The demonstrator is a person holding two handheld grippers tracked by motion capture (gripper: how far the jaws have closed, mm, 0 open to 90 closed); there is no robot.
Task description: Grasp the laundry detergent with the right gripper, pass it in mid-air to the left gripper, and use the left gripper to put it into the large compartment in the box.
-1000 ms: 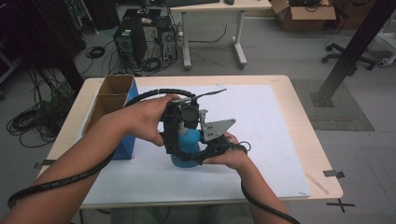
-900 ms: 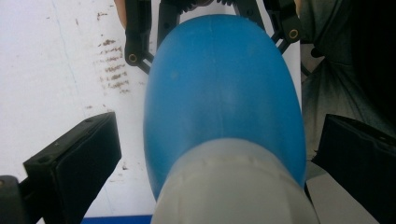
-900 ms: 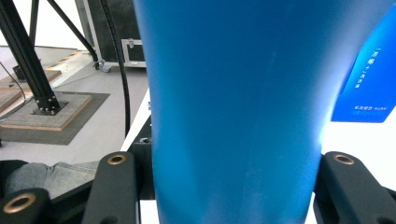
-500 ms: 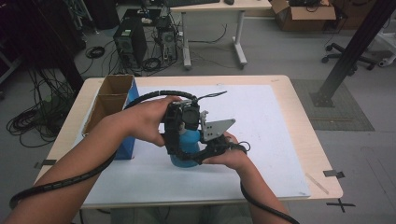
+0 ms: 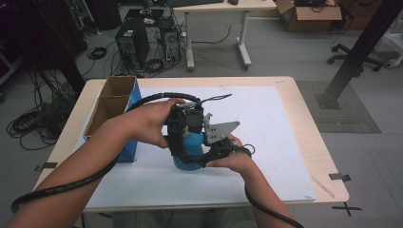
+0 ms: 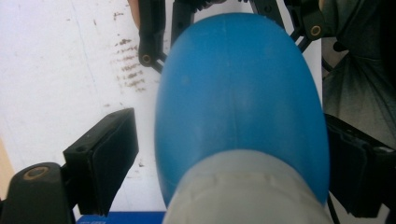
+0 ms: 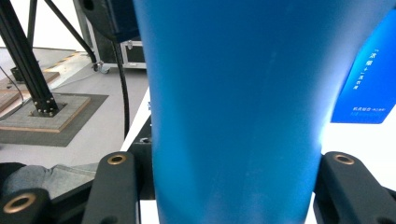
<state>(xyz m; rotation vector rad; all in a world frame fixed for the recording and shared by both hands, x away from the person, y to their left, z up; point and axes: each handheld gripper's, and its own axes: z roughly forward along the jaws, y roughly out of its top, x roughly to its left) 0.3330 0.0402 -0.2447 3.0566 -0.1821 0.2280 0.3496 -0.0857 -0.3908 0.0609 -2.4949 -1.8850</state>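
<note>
On white table sheet: blue bottle, cardboard box.

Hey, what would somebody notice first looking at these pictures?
A bright blue bottle stands on the white sheet near the table's front, with both hands crowded around it. The right gripper holds its body between its fingers, while the left gripper sits over the bottle's pale cap. At the table's left stands an open cardboard box.

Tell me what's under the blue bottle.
The blue bottle stands on the white sheet covering the table. Its base and the contact patch are hidden by the left gripper and right gripper.
</note>
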